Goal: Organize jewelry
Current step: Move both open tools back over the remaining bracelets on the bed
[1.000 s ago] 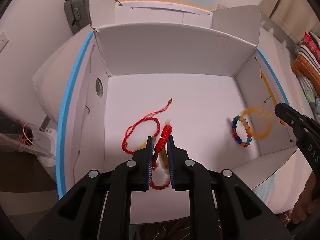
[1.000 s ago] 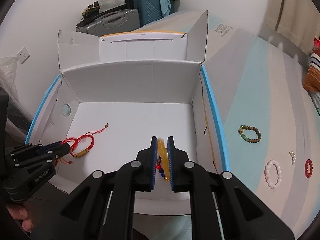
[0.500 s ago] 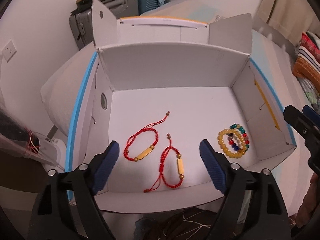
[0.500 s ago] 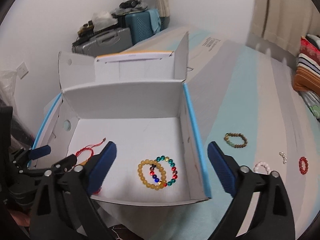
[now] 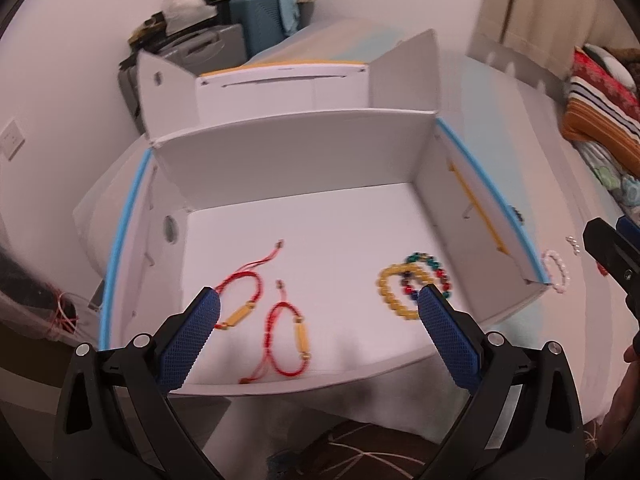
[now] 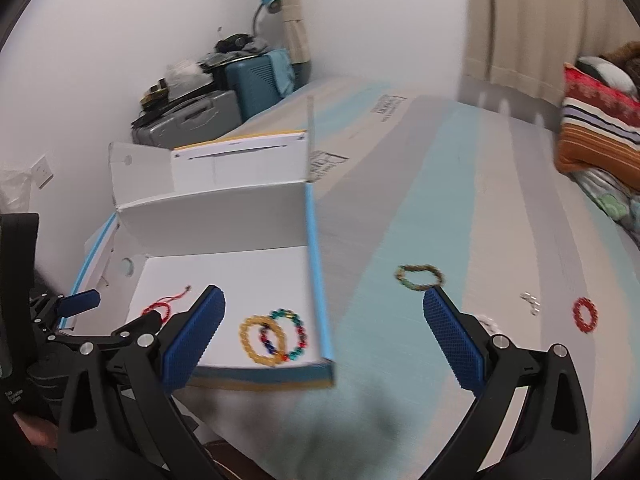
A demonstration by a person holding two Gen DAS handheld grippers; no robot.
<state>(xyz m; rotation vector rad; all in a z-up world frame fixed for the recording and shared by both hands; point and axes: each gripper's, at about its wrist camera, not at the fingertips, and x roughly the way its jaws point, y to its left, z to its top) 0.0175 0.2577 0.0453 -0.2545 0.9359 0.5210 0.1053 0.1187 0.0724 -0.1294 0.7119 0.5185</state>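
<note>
Green-brown bead bracelet (image 6: 420,277) lies flat on the bed (image 6: 460,184) outside the box (image 6: 318,292), at about 1 o'clock just past the right gripper (image 6: 324,312), whose fingers are spread wide and empty, nearer than the equally wide left gripper (image 5: 318,312).

Matt white cardboard box (image 5: 304,152), glossy beaded bracelets (image 5: 396,292).

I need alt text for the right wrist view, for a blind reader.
The open right claw hovers over a bed, between a white box holding beaded bracelets and loose bracelets: green-brown, red.
</note>
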